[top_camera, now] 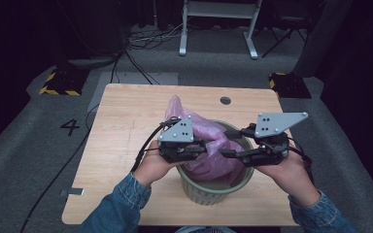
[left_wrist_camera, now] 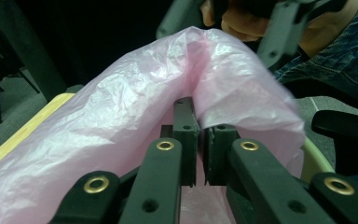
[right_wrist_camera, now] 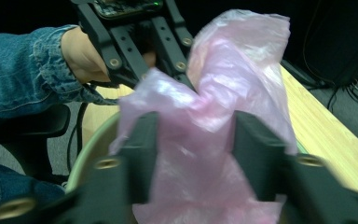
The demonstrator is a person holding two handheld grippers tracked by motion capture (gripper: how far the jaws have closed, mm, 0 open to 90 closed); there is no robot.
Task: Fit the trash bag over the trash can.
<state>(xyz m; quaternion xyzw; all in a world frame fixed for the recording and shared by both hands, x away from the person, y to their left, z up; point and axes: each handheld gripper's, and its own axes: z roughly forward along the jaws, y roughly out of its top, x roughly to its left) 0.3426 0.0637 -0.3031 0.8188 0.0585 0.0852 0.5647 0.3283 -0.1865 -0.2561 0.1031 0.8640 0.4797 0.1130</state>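
Note:
A pink plastic bag (top_camera: 209, 141) sits bunched in a pale green bin (top_camera: 209, 191) near the table's front edge, part of it spilling up over the far rim. My left gripper (top_camera: 201, 145) reaches in from the left and is shut on a fold of the bag (left_wrist_camera: 121, 102), the film pinched between its nearly closed jaws (left_wrist_camera: 198, 135). My right gripper (top_camera: 226, 154) comes in from the right. In the right gripper view its jaws (right_wrist_camera: 196, 135) stand apart with the bag's loose film (right_wrist_camera: 200, 93) bunched between them. The bin's rim (right_wrist_camera: 91, 149) shows below.
The wooden table (top_camera: 126, 126) has a small round hole (top_camera: 225, 100) at its far side. On the floor behind it stand a white frame (top_camera: 218, 29), loose cables (top_camera: 141, 41) and two yellow-and-black striped blocks (top_camera: 58, 82). A "4" (top_camera: 70, 127) marks the floor at left.

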